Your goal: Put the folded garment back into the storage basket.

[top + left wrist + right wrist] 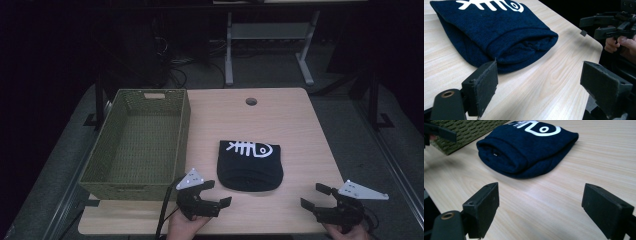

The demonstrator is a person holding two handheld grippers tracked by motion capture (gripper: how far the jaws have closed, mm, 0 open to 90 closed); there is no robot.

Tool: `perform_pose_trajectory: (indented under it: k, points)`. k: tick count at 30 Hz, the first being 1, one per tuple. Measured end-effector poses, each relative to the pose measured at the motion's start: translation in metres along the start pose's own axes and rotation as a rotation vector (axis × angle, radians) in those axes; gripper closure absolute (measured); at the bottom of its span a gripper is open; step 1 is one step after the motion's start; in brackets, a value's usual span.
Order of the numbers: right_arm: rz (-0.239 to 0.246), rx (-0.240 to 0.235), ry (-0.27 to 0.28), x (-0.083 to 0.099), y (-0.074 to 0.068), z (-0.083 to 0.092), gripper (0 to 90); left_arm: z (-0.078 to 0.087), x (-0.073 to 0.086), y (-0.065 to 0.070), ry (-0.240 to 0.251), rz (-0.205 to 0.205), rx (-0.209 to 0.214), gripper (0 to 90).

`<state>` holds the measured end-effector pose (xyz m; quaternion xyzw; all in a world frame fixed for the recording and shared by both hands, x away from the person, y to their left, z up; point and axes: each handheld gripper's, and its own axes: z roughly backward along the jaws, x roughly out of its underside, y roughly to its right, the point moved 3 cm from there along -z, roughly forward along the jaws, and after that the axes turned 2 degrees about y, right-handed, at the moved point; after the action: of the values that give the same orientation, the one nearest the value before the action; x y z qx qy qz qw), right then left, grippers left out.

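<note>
We see dark blue beanie (pixel 250 165) with white fish-skeleton print at lower centre of high view, flat on wooden table (pixel 295 120), just right of green woven basket (pixel 135 145). Left gripper (pixel 216 192) at bottom, lower left of beanie, jaws wide, nothing between them. Right gripper (pixel 315 196) at bottom right, apart from beanie, jaws wide, holding nothing. Both grippers point toward beanie.
</note>
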<state>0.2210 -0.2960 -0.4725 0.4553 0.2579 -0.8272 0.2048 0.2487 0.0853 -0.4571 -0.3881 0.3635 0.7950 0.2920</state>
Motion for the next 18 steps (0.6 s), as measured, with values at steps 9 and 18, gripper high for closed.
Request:
perform_pose_trajectory:
  k: [9, 18]
  points:
    - [-0.027, -0.017, -0.008, -0.018, 0.002, -0.004, 14.1, -0.015, -0.021, 0.002, 0.015, -0.037, -0.044, 14.1]
    - [-0.004, -0.027, -0.041, -0.056, 0.0, -0.023, 14.1, -0.027, -0.047, -0.014, 0.098, 0.036, -0.098, 14.5]
